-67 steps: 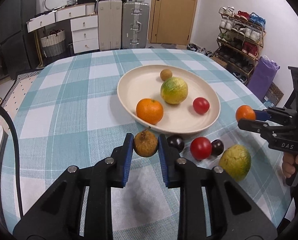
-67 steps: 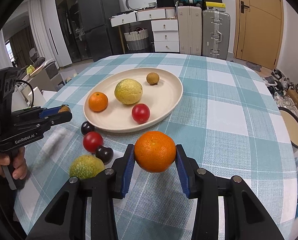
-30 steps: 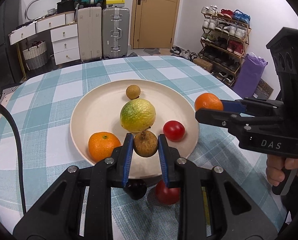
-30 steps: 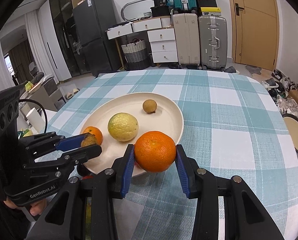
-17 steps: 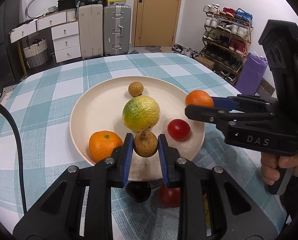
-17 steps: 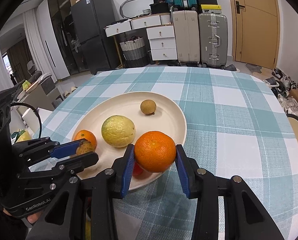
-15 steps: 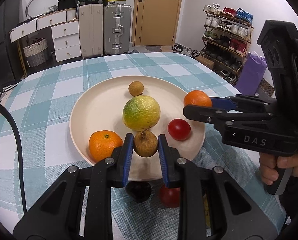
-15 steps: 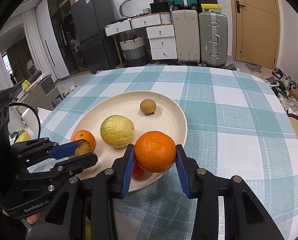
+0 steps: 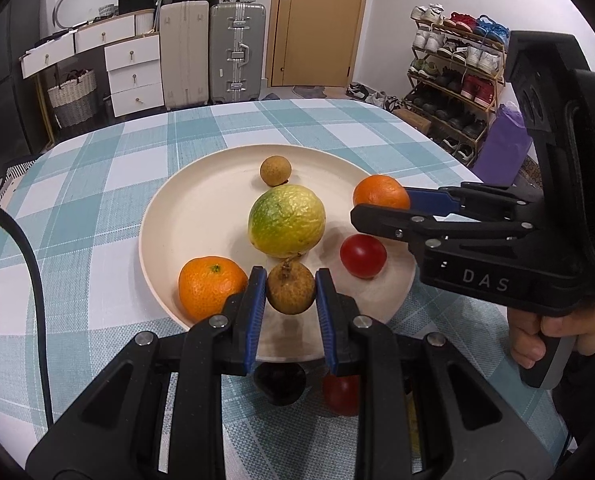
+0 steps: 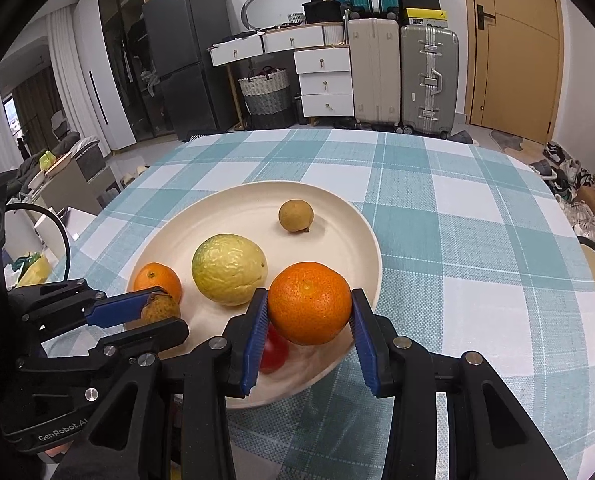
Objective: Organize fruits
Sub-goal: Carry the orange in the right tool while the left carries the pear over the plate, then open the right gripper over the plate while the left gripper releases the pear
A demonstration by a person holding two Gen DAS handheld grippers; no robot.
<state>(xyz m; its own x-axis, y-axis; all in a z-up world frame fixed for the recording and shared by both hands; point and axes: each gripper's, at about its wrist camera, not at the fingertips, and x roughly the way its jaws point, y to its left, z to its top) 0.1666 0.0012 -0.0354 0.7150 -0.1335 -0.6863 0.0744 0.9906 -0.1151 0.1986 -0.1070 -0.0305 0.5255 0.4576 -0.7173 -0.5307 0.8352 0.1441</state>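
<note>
left gripper [image 9: 291,294] clamps our brown fruit [image 9: 290,288] | right gripper [image 10: 308,322] grips our orange [image 10: 309,308] | risk: dropping onto the crowded plate [image 9: 201,184] may knock the tomato [image 9: 363,256] rolling off

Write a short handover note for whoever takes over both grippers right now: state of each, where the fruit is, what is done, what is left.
Left gripper: shut on a brown fruit, held above the plate's near rim.
Right gripper: shut on an orange, held over the plate.
On the plate: a second orange, a green-yellow citrus, a small brown fruit, a tomato.
On the cloth in front of the plate: a dark fruit and a second tomato, partly hidden by the fingers.
Done: four fruits plated.
Left: release both held fruits onto the plate, then fetch those on the cloth.
</note>
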